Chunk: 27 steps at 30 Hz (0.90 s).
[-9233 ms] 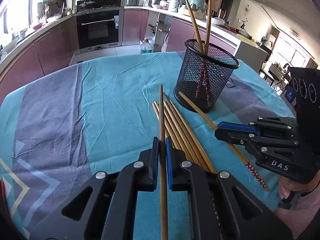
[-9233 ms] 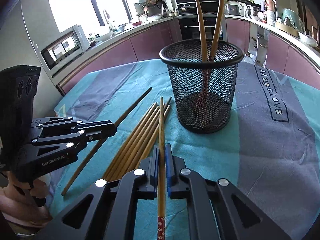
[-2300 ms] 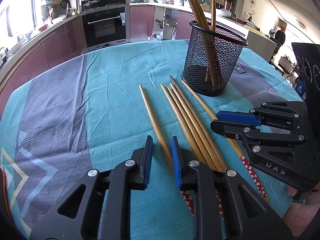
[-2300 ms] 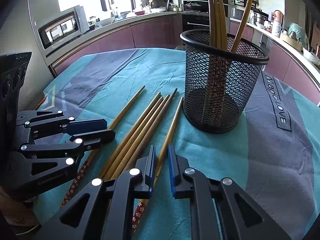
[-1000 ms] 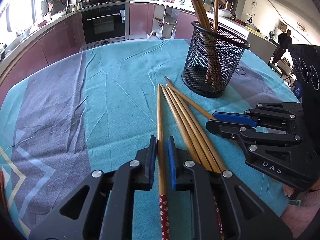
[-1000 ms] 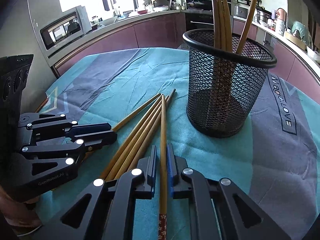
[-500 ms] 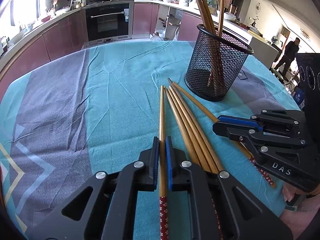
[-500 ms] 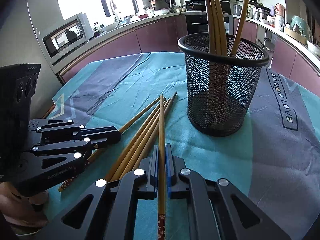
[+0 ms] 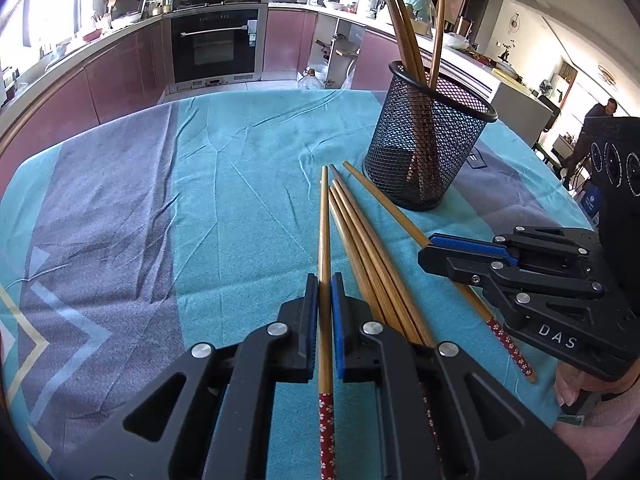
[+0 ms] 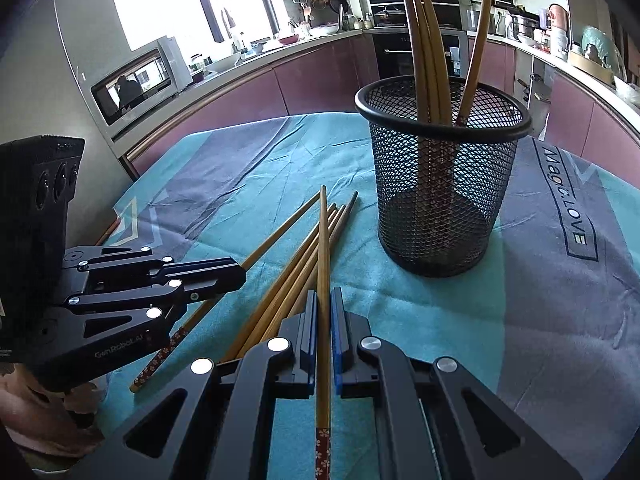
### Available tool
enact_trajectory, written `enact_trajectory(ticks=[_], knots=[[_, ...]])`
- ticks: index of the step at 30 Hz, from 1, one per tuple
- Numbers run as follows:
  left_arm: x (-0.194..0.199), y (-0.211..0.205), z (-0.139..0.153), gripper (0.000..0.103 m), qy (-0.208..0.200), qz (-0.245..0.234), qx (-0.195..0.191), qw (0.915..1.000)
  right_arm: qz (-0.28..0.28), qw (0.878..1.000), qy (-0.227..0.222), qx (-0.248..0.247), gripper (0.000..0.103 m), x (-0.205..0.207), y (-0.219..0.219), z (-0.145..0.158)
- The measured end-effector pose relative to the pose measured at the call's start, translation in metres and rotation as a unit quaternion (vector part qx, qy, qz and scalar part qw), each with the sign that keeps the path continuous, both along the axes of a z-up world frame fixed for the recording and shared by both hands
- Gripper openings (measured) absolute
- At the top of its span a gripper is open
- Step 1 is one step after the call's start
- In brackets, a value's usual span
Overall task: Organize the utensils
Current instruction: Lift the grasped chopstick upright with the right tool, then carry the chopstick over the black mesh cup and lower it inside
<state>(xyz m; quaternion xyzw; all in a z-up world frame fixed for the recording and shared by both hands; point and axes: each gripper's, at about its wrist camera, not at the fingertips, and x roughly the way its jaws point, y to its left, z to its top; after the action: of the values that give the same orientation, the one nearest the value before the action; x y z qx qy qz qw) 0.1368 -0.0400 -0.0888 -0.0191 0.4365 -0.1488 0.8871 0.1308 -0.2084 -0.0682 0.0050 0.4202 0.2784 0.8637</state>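
A black mesh cup (image 9: 428,148) stands on the teal cloth and holds several wooden chopsticks (image 9: 404,32). It also shows in the right wrist view (image 10: 440,176). My left gripper (image 9: 325,284) is shut on a chopstick (image 9: 324,224) with a red patterned end, lifted off the cloth. My right gripper (image 10: 324,300) is shut on another chopstick (image 10: 322,240), also raised. Three loose chopsticks (image 9: 360,232) lie on the cloth between the grippers, tips toward the cup. The right gripper (image 9: 472,248) shows at the right of the left wrist view, the left gripper (image 10: 224,276) at the left of the right wrist view.
The table carries a teal and grey cloth (image 9: 200,200) with "Magic LOVE" printed near the cup (image 10: 568,196). Kitchen counters, an oven (image 9: 216,44) and a microwave (image 10: 140,84) stand behind. A person (image 9: 596,120) stands far right.
Both grippers have closed on a chopstick each and lifted them a little off the cloth over the last second. The cup and the loose chopsticks have not moved.
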Motion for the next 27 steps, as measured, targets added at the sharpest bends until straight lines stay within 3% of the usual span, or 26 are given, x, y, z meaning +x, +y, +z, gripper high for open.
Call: enact_trajectory(ticks=[14,27], knots=[[0.003,-0.001,0.000,0.007,0.004,0.000,-0.010,0.9999,0.005,1.000,-0.007,0.009,0.005,0.002,0.005,0.003],[-0.002,0.011,0.020,0.007,-0.007,0.000,-0.057,0.9983,0.005,0.999,-0.026,0.047,0.005,0.000,-0.003,0.021]])
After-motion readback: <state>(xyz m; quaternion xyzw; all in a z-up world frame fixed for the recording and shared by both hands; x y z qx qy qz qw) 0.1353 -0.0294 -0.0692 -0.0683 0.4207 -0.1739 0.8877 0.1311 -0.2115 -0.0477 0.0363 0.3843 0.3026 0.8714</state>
